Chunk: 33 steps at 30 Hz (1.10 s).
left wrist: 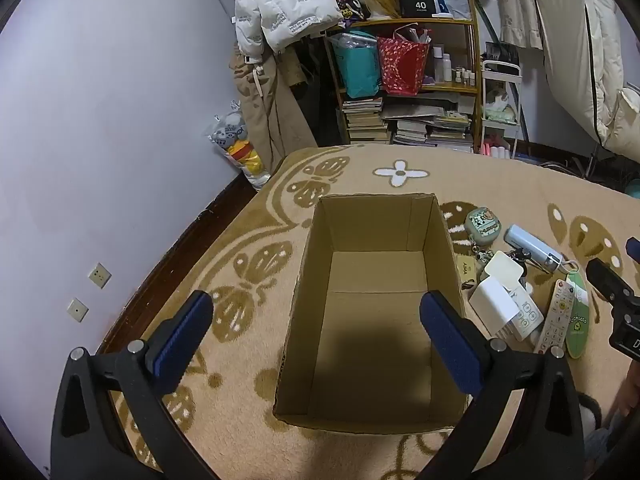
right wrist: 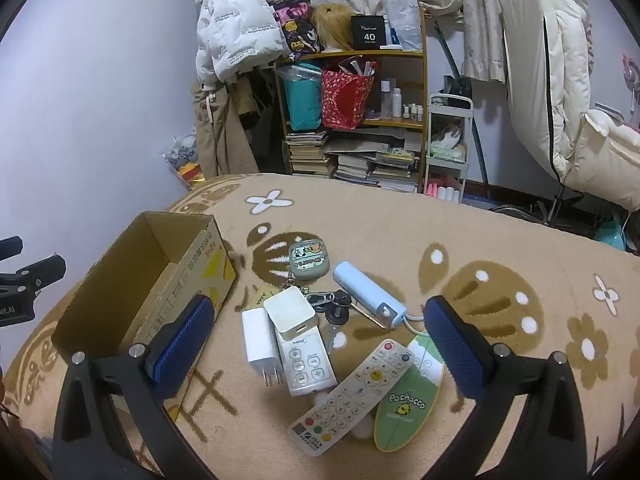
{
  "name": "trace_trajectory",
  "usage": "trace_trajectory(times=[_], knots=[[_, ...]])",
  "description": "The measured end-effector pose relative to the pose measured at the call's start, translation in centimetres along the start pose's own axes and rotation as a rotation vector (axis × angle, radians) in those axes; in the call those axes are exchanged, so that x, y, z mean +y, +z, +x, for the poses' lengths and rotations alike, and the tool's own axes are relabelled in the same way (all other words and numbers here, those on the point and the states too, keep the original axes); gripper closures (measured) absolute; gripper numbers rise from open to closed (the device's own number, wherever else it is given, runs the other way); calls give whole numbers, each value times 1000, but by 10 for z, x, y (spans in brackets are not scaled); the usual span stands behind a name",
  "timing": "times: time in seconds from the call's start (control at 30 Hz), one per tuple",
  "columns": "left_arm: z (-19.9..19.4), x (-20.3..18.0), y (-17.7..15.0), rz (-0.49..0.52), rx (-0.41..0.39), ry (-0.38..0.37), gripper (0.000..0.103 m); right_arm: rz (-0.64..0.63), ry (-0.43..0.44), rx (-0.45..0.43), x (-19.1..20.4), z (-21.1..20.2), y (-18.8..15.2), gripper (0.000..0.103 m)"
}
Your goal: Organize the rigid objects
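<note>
An open, empty cardboard box (left wrist: 376,312) sits on the beige patterned carpet; it also shows in the right wrist view (right wrist: 160,280). My left gripper (left wrist: 316,332) is open and empty above the box's near end. My right gripper (right wrist: 320,340) is open and empty above a pile of small items: a white charger (right wrist: 258,340), a cream square case (right wrist: 290,312), a small white remote (right wrist: 306,360), a long white remote (right wrist: 352,396), a light blue power bank (right wrist: 366,292), keys (right wrist: 332,304), a green cartoon pouch (right wrist: 308,266) and a green Pochacco card (right wrist: 408,400).
The same pile lies right of the box in the left wrist view (left wrist: 520,296). A wooden shelf (right wrist: 360,120) with books, bags and bottles stands at the back, with hanging coats (right wrist: 236,40) and a white cart (right wrist: 448,144). The lavender wall (left wrist: 100,120) is at left.
</note>
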<state>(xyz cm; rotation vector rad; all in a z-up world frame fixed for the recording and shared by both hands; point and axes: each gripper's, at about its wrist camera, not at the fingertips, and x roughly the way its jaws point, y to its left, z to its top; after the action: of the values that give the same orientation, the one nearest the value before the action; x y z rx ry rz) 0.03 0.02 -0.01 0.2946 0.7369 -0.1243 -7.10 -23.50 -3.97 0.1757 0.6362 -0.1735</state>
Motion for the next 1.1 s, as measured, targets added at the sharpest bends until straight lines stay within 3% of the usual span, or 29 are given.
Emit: trace_trajectory(times=[0.53, 1.1], knots=[[-4, -4, 1, 45, -33, 18, 1, -2, 2, -5, 1, -1, 1, 0], [-1, -1, -1, 28, -15, 15, 1, 1, 3, -4, 2, -1, 0, 0]])
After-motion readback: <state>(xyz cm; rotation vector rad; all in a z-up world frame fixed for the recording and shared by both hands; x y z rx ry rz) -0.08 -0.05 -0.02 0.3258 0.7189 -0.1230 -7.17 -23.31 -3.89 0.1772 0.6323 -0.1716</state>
